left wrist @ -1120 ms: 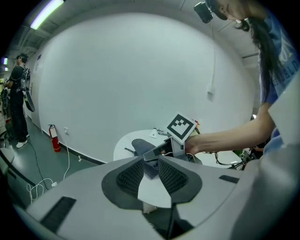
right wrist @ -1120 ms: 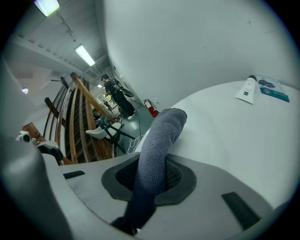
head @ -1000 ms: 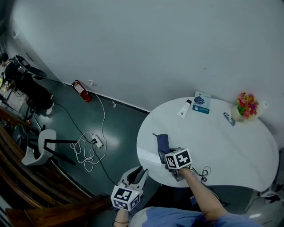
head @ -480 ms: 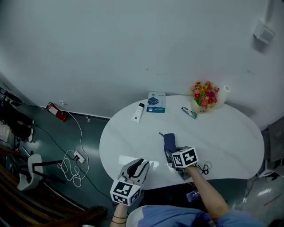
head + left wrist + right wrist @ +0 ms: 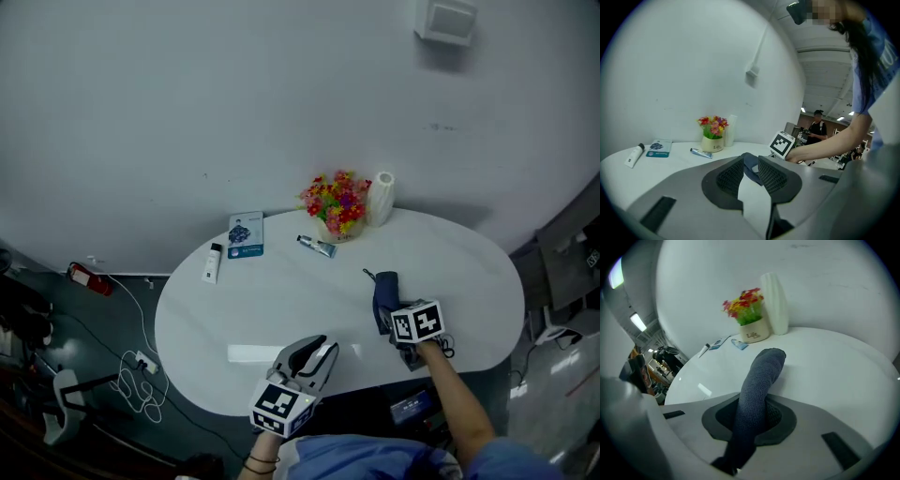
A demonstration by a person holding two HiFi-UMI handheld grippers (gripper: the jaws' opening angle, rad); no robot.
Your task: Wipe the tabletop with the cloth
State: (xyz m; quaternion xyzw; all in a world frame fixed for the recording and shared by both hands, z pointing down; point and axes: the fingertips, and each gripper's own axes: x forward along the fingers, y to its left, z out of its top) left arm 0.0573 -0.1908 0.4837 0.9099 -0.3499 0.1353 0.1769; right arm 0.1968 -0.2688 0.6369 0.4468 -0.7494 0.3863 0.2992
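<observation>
A dark blue cloth (image 5: 384, 292) lies stretched on the white oval table (image 5: 281, 300), right of the middle near the front edge. My right gripper (image 5: 394, 324) is shut on the cloth's near end. In the right gripper view the cloth (image 5: 759, 376) runs from between the jaws out onto the tabletop (image 5: 829, 366). My left gripper (image 5: 314, 347) hangs over the table's front edge, left of the cloth and apart from it. Its jaws (image 5: 751, 171) stand open a little with nothing between them, and the cloth (image 5: 751, 163) shows beyond the gap.
At the table's back stand a pot of flowers (image 5: 333, 202) and a white roll (image 5: 380, 197), with a small tube (image 5: 317, 246) before them. A booklet (image 5: 246, 232) and a white tube (image 5: 213, 262) lie back left. Floor cables (image 5: 141, 375) trail left; a chair (image 5: 567, 262) stands right.
My right gripper has dragged the cloth rightward across the tabletop, from the left front part to right of the middle. The left gripper has come up over the table's edge. The head view swung right.
</observation>
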